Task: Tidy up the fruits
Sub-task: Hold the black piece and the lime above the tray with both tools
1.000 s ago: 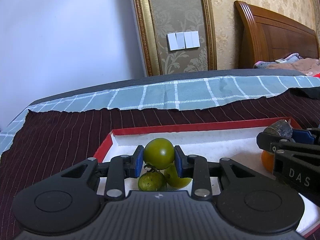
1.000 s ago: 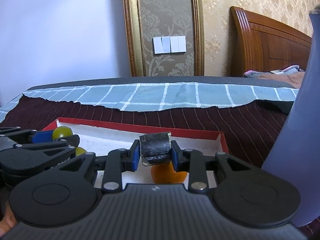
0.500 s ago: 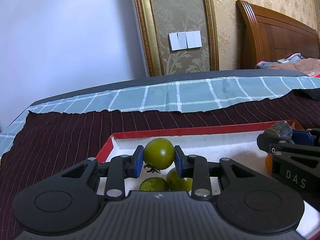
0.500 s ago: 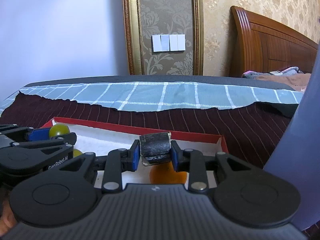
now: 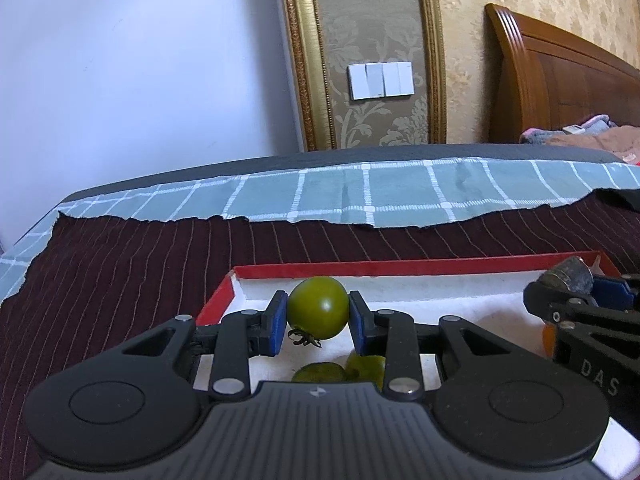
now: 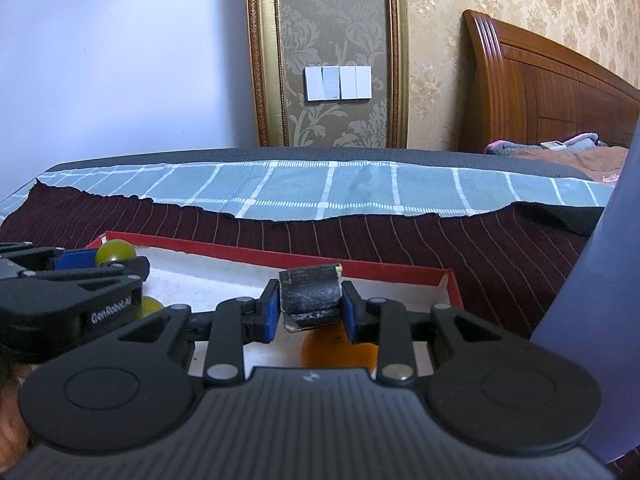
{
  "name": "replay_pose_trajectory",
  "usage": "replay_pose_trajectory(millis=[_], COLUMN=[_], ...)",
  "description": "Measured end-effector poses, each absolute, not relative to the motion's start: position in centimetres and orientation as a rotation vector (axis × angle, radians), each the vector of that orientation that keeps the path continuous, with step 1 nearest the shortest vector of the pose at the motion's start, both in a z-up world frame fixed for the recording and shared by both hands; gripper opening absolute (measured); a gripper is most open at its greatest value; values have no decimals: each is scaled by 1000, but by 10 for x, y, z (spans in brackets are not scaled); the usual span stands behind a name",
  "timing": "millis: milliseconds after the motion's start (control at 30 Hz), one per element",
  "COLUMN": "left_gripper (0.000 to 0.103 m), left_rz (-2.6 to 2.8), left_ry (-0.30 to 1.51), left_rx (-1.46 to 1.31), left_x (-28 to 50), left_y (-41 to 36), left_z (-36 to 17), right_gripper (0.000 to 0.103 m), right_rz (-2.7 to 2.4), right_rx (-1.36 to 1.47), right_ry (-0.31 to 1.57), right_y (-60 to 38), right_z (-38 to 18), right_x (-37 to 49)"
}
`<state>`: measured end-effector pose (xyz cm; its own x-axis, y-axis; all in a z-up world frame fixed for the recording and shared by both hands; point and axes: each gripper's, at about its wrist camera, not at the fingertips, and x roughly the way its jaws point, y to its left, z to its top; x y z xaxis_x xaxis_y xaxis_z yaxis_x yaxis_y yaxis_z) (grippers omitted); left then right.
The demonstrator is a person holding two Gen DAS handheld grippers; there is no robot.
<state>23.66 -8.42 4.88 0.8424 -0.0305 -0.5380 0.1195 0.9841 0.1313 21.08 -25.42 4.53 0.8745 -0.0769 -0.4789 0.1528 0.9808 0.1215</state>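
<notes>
My left gripper [image 5: 318, 322] is shut on a green tomato [image 5: 318, 307] and holds it above the left end of a red-rimmed white tray [image 5: 400, 269]. Two more green tomatoes [image 5: 320, 372] lie in the tray below it. My right gripper [image 6: 310, 312] is shut on a short dark cylinder piece [image 6: 310, 296] above an orange [image 6: 340, 350] at the tray's right end [image 6: 452, 284]. The right gripper also shows at the right edge of the left wrist view [image 5: 592, 292]. The left gripper shows at the left of the right wrist view [image 6: 80, 260].
The tray rests on a dark maroon striped cloth [image 5: 120, 280] over a teal checked cloth [image 5: 400, 196]. A wooden headboard [image 5: 560, 80] and bedding stand at the back right. A blue-grey sleeve [image 6: 600, 280] fills the right edge of the right wrist view.
My left gripper has risen with the green tomato, so the two tomatoes in the tray have dropped lower in view. My right gripper has risen slightly with the dark piece.
</notes>
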Motion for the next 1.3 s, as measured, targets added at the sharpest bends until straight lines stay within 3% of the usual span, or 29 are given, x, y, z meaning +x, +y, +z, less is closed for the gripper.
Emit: replay_pose_trajectory(millis=[1300], left_gripper=[31], left_rz=[-59], left_ry=[568], left_rx=[171], left_x=[240], left_y=[-80], left_z=[39], right_gripper=[30], right_rz=[-107], right_rx=[109], right_ry=[476], right_y=[-240], right_z=[39], right_x=[211])
